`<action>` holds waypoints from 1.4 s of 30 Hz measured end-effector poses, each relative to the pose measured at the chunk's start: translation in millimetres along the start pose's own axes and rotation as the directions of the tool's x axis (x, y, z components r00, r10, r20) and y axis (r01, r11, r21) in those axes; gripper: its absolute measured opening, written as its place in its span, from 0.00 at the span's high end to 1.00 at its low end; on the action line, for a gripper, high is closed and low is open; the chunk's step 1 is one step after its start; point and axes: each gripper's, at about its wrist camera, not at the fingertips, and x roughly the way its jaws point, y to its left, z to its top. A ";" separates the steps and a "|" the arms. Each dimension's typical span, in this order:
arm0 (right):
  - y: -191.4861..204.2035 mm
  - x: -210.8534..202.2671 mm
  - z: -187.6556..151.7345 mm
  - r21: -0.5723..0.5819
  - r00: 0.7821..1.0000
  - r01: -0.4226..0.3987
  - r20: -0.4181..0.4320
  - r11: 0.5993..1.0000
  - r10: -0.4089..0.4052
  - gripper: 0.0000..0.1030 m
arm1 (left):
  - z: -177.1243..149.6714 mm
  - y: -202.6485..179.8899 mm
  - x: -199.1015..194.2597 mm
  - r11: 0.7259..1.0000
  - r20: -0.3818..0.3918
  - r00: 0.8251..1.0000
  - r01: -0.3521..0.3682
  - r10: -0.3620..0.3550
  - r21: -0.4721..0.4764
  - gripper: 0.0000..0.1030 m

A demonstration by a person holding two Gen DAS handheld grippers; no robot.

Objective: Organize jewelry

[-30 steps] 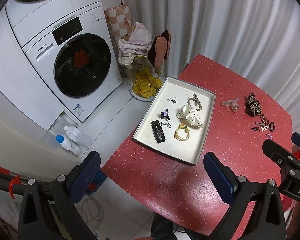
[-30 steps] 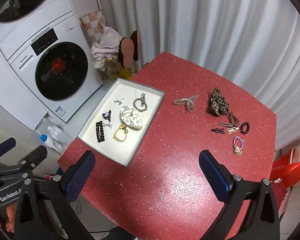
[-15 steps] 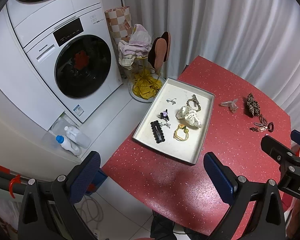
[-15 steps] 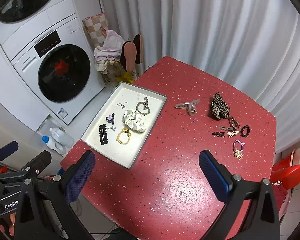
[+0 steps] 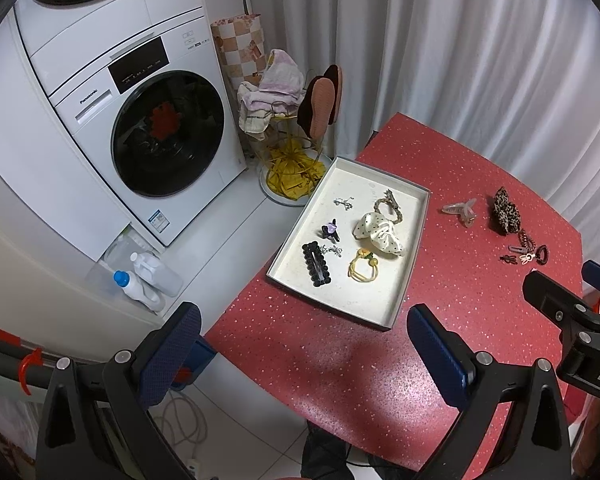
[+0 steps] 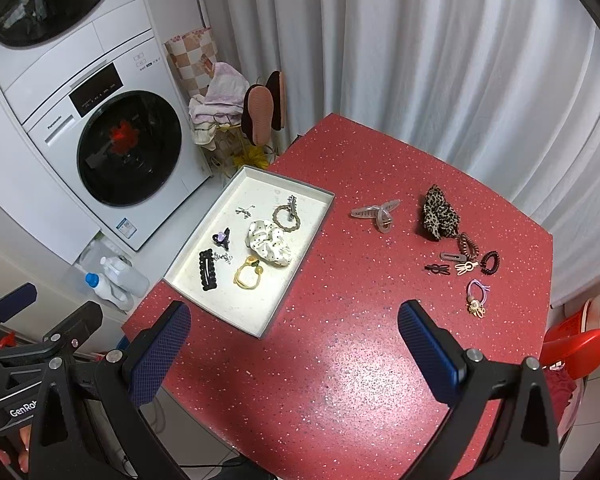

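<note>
Several loose pieces, claw clip [image 6: 376, 213] included, are found right of tray [image 6: 272, 316]; right gripper [image 6: 294, 344], jaws spread and empty like the left [image 5: 304, 346], is judged nearer.

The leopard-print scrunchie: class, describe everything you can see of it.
The leopard-print scrunchie is a bunched ring of soft-looking fabric, tan with dark spots, crumpled into folds. It lies loose on the red speckled table, outside the tray, right of the translucent claw clip. A brown coil hair tie sits at its near edge, apparently touching. Neither gripper holds it.
</note>
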 end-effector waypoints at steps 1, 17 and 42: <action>0.0 -0.4 0.0 0.000 1.000 -0.001 0.001 1.000 0.001 0.00 | -0.6 -1.1 0.4 1.000 0.001 1.000 -0.001 0.001 -0.002 0.00; 1.3 -1.8 0.2 0.003 1.000 0.002 0.002 1.000 -0.002 0.00 | -1.3 -1.2 -0.7 1.000 0.000 1.000 -0.002 0.002 -0.002 0.00; 4.1 -4.5 0.2 0.005 1.000 -0.002 0.004 1.000 0.002 0.00 | -0.2 -0.4 -2.2 1.000 0.000 1.000 -0.002 0.002 -0.002 0.00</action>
